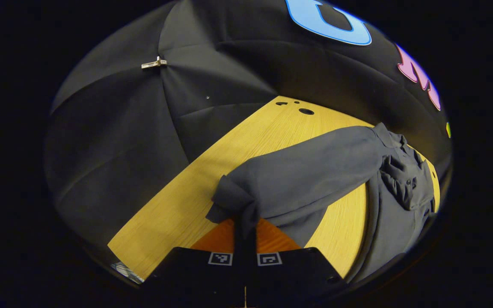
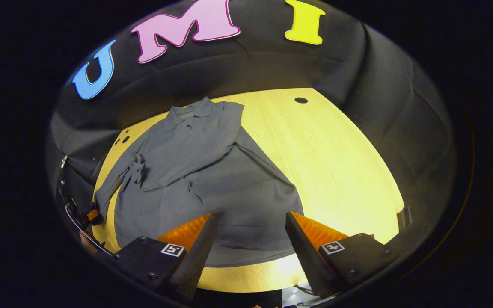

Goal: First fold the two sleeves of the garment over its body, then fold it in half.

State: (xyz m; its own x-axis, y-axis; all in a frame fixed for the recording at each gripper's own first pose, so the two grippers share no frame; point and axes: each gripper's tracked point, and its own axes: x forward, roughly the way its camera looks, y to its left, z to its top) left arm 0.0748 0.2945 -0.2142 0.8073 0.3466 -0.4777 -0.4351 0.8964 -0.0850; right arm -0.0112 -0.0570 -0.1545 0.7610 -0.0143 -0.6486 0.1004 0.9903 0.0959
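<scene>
A grey collared shirt (image 2: 212, 188) lies flat on the yellow wooden table (image 2: 340, 171), collar toward the far wall. One sleeve (image 2: 186, 167) is folded across its chest. The other sleeve (image 1: 315, 175) is lifted off the table; my left gripper (image 1: 245, 224) is shut on its cuff (image 1: 231, 201), near the table's edge. In the right gripper view, the left gripper (image 2: 93, 217) is small at the far left, holding that sleeve's end. My right gripper (image 2: 248, 241) hovers open over the shirt's hem (image 2: 250, 246), with nothing between its fingers.
Round cable holes (image 1: 306, 111) pierce the tabletop near the far edge, and another hole (image 2: 301, 100) sits beyond the shirt. A metal clip (image 1: 154, 64) pins the black wall cloth. A dark bracket (image 2: 404, 219) sits on the table's right edge. Bare wood extends right of the shirt.
</scene>
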